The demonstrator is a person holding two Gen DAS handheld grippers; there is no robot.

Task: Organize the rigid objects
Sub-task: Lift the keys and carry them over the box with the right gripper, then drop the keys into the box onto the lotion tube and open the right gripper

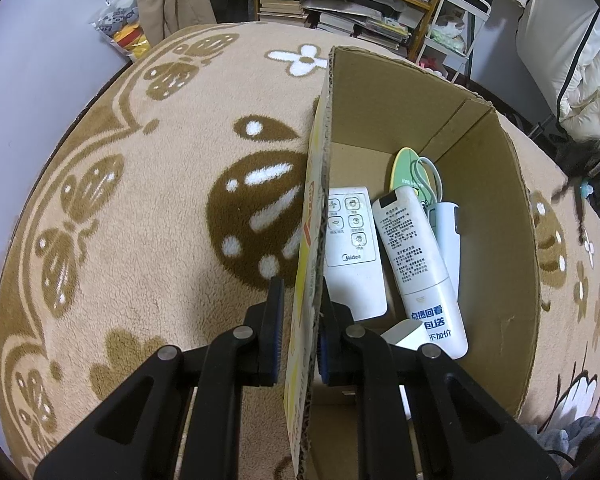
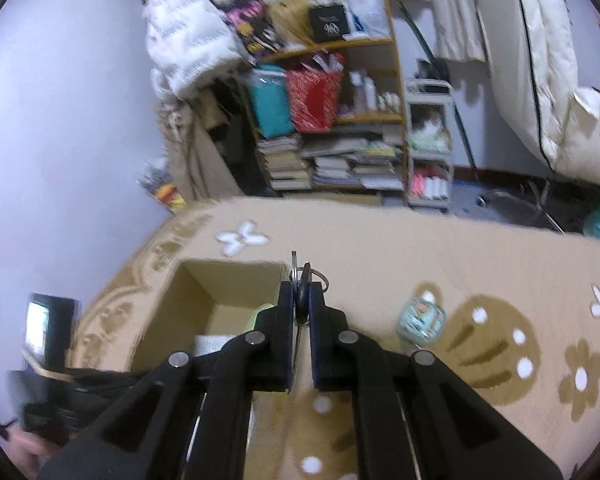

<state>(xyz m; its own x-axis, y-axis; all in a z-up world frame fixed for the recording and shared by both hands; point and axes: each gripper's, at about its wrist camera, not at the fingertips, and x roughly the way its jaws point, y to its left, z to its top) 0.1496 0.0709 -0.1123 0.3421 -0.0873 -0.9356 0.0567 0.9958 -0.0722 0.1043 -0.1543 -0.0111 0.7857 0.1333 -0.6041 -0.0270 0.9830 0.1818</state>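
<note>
My left gripper [image 1: 300, 292] is shut on the near wall of an open cardboard box [image 1: 320, 184], one finger outside and one inside. The box holds a white Midea remote [image 1: 352, 248], a white tube with blue print [image 1: 420, 272], a pale blue remote [image 1: 448, 232] and green-handled scissors [image 1: 416, 172]. My right gripper [image 2: 300, 292] is shut on a bunch of keys [image 2: 303, 280] with a black head and a metal ring, held up in the air above the box [image 2: 196, 308]. A small teal tin [image 2: 422, 320] lies on the blanket to the right.
A beige fleece blanket [image 1: 140, 240] with brown patterns covers the surface. Bookshelves [image 2: 340, 152] with stacked books, a white cart [image 2: 428, 144] and hanging coats stand behind. The other gripper's black body [image 2: 48, 360] shows at the lower left of the right wrist view.
</note>
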